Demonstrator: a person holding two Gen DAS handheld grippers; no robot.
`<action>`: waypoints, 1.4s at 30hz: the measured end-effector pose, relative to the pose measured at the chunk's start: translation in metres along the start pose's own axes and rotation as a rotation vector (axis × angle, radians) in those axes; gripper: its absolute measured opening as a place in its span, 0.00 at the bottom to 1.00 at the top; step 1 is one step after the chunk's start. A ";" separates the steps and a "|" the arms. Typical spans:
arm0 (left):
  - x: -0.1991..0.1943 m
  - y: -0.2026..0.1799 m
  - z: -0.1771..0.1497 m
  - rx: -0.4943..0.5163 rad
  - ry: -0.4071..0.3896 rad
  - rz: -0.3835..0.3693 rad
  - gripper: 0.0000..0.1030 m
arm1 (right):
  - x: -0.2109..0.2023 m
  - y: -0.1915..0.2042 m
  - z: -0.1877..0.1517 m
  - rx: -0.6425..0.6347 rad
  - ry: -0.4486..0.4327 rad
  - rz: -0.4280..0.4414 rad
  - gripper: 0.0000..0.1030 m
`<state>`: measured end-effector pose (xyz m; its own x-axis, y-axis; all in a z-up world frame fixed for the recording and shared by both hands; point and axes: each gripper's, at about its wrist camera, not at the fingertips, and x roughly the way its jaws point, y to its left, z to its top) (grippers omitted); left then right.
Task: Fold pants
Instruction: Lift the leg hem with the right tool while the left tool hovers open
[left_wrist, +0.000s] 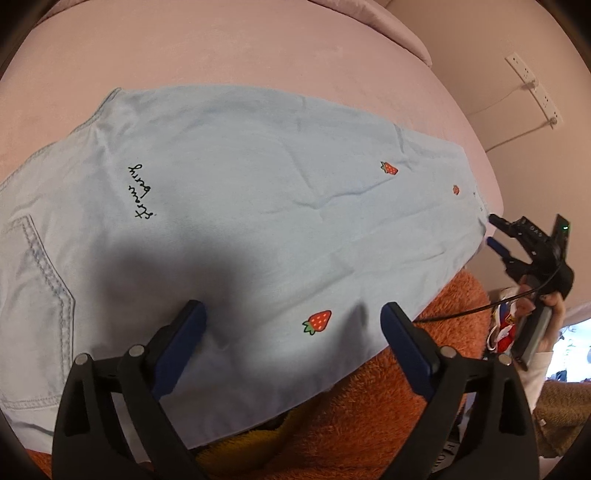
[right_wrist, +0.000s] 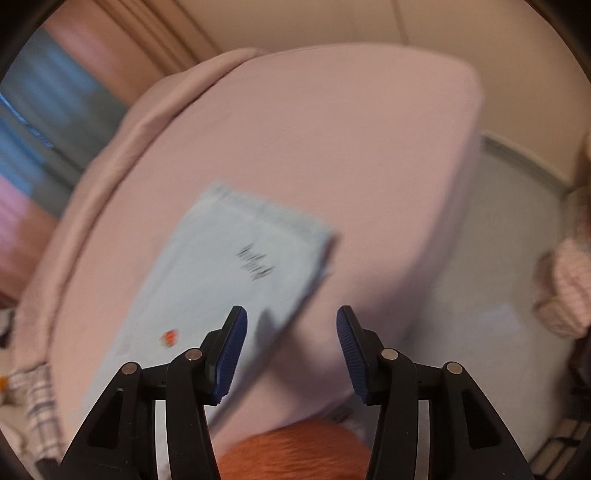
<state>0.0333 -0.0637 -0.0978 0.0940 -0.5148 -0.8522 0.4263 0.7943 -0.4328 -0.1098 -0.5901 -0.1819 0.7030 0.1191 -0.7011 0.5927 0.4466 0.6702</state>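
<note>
Left wrist view shows your left gripper spread open above the pale blue pants lying flat on the pink bed. Your right gripper gapes beside their hem. Soft, light cloth; pinch the hem corners.

Black script "strawberry" is printed on the pants.

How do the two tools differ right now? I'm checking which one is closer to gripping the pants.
The left tool hovers over the pale blue pants, fingers spread wide beside a strawberry print; the right tool is at the hem end, by the bed's edge. The left view is sharp; the right blurred. Both are open, holding nothing.
</note>
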 end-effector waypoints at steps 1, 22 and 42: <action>-0.001 0.001 0.000 -0.001 -0.001 -0.007 0.93 | 0.006 0.000 0.000 0.005 0.016 0.017 0.48; -0.004 0.002 -0.005 -0.004 0.002 -0.016 0.94 | 0.039 -0.005 0.033 0.155 -0.056 0.057 0.15; -0.070 0.029 0.000 -0.146 -0.115 0.034 0.89 | -0.053 0.088 0.022 -0.172 -0.270 0.102 0.14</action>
<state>0.0387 -0.0044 -0.0505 0.2116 -0.5140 -0.8313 0.2866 0.8458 -0.4500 -0.0864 -0.5762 -0.0803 0.8477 -0.0577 -0.5274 0.4551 0.5901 0.6669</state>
